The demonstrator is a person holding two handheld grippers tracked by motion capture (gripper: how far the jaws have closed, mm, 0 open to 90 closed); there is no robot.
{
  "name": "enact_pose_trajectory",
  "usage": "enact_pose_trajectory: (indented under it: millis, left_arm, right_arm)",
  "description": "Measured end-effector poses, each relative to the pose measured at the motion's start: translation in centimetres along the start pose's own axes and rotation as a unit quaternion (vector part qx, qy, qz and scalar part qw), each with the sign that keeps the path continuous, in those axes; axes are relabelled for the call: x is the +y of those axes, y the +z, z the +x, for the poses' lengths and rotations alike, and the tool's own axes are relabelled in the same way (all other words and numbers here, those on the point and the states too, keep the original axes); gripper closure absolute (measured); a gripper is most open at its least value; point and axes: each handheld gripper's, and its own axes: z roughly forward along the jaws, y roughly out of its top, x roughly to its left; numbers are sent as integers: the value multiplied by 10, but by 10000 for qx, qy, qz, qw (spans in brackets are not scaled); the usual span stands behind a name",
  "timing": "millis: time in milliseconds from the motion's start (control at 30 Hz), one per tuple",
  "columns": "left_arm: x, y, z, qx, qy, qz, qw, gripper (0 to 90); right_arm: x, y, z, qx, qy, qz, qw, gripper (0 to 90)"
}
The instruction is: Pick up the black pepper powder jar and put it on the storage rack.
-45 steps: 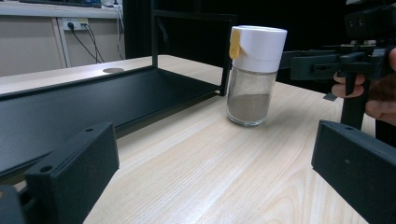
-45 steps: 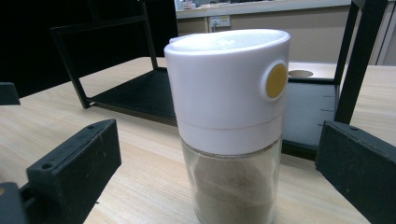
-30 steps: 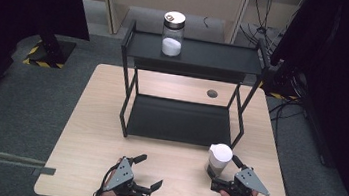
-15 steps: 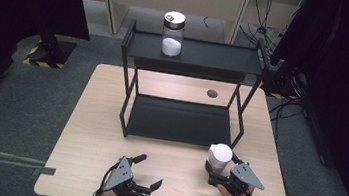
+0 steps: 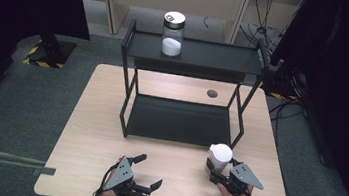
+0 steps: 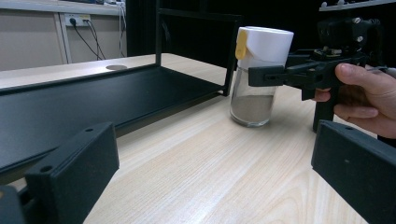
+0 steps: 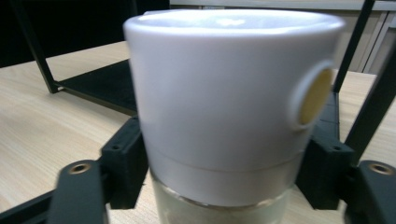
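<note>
We see a pale wood-grain table under a black shelf rack. The shaker jar has a white cap with a yellow tab, clear glass and grey-brown powder. The jar at upper centre holds white powder. Both tongs are black.

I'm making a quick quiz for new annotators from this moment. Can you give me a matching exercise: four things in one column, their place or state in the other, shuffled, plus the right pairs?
Things
1. White-capped jar
2. Glass jar with the dark lid
3. Left tongs
4. Lower shelf

Places or states
A. On the rack's top shelf
B. Open, holding nothing
C. Gripped by the right tongs, near the table's front edge
D. Bare black surface

Pairs: 1-C, 2-A, 3-B, 4-D
</note>
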Motion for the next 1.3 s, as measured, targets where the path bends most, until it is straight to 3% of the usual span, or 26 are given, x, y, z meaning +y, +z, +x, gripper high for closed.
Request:
enact_pose_trajectory:
  millis: [400,633,1067,1300]
  left_arm:
    - [0,-1,1,43,-12,-18,10000,1]
    - [0,-1,1,65,-4,-21,10000,1]
    - [0,-1,1,74,-14,-23,10000,1]
    - [0,-1,1,82,3,-16,10000,1]
  right_arm:
    - [4,-5,7,-56,-10,-113,9999,308]
    - [12,-12,9,55,-61,-237,9997,308]
    - [40,-21,6,382,-275,-276,9985,308]
    - [59,-22,2,498,-194,-330,9980,308]
